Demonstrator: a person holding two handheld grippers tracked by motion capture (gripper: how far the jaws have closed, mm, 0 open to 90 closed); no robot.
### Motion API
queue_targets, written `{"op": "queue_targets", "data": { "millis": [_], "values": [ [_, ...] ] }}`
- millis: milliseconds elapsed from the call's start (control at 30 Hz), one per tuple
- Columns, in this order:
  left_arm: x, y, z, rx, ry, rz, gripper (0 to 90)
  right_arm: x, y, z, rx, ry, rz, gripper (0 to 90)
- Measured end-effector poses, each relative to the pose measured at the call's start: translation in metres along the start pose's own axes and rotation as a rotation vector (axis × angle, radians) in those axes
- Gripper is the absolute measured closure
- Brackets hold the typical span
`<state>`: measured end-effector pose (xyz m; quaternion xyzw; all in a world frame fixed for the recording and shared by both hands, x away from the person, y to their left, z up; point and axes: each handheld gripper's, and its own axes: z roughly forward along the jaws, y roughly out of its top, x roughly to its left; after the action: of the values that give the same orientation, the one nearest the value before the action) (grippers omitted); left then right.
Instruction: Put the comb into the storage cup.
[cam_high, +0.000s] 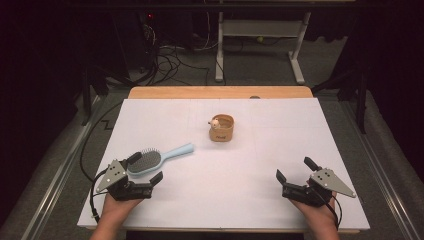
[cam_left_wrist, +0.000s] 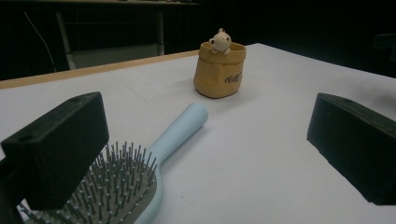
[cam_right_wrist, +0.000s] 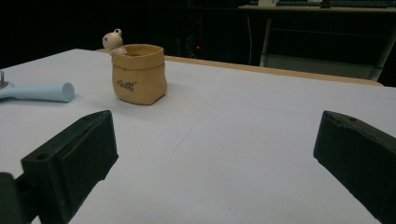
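A light blue hairbrush (cam_high: 156, 158) lies bristles up on the white table top (cam_high: 260, 150), its handle pointing right toward a small tan sack-shaped pot (cam_high: 222, 127) with a little animal figure on its rim. My left gripper (cam_high: 146, 167) rests at the front left, open, its jaws standing on either side of the brush head (cam_left_wrist: 116, 186) without pressing on it. The pot (cam_left_wrist: 219, 69) stands farther off beyond the handle. At the front right my right gripper (cam_high: 294, 168) is open with nothing between its jaws; its view has the pot (cam_right_wrist: 138, 74) ahead to the left.
The white sheet covers a wooden table whose far edge (cam_high: 220, 92) shows bare wood. Beyond it stand a white desk frame (cam_high: 260, 45) and cables on the floor. Metal rails run along both sides of the table.
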<state>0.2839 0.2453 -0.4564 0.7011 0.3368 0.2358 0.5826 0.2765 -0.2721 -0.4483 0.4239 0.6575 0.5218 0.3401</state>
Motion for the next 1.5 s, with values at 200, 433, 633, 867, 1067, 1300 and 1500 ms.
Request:
{"op": "queue_targets", "data": {
  "millis": [200,433,633,867,1067,1300,1500],
  "values": [
    [-0.001,0.001,0.0,-0.001,0.001,0.001,0.0,0.0,0.0,-0.001,-0.007,-0.001,-0.009,0.1],
    [0.0,0.0,0.0,0.0,0.002,0.008,0.0,0.001,0.001,-0.001,-0.008,-0.002,-0.009,0.1],
    [0.0,0.0,0.0,0.008,-0.002,0.012,0.0,0.002,0.001,-0.001,-0.005,0.002,-0.012,0.1],
    [-0.002,0.001,0.001,0.016,-0.015,0.025,0.0,0.002,0.0,-0.001,-0.005,0.005,-0.008,0.1],
    [-0.002,0.002,0.001,0.032,-0.024,0.022,0.0,0.003,0.001,0.0,-0.005,0.008,-0.007,0.1],
    [0.002,0.003,-0.002,0.018,0.0,0.017,0.7,0.003,0.001,-0.001,-0.006,0.008,-0.01,0.1],
    [0.009,0.003,-0.005,0.013,0.019,-0.002,0.7,0.003,0.002,-0.001,-0.009,0.006,-0.013,0.1]
  ]
}}
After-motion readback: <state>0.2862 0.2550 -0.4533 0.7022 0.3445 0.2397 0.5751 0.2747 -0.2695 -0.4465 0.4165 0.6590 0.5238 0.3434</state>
